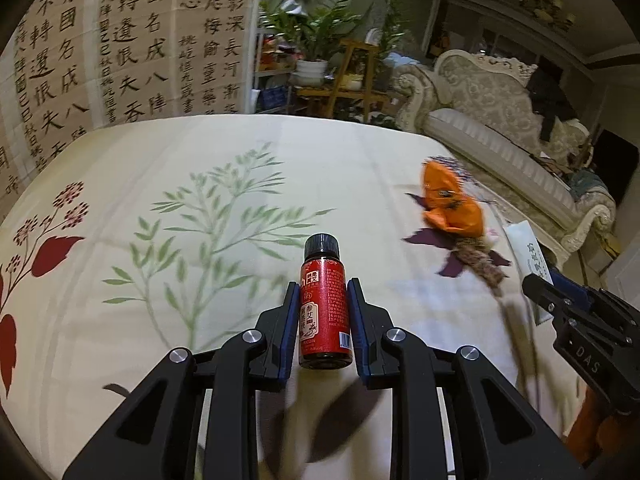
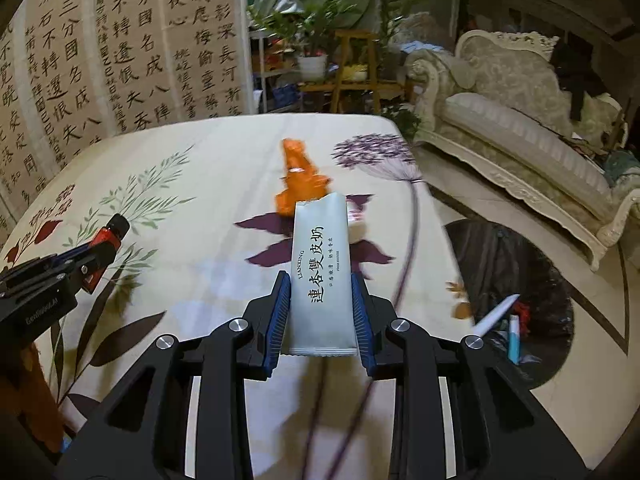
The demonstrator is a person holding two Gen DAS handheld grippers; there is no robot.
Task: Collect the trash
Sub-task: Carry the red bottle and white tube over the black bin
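Nearest to me, my left gripper is clamped narrow on the small red bottle, pads against its sides, black cap pointing away from me along the fingers; the bottle hangs clear above the floral cloth. My right gripper is likewise closed to a narrow gap on the pale wrapper packet, which stands lengthwise between the pads, its long axis running straight out ahead, torn end farthest from me; both hands are full, so I judge neither is free for another pick.

Beyond the packet, on the cloth, lies the orange wrapper, crumpled, dead ahead of the right gripper and off to the right of the left one; my right hand is plainly the nearer.

The relation that matters next, as I read it: the dark bin bag sits on the floor beside the table edge, to the right of and below my right gripper, with bits of rubbish already inside; its mouth faces up, so I would expect to swing right and down; the left has farther to travel across.
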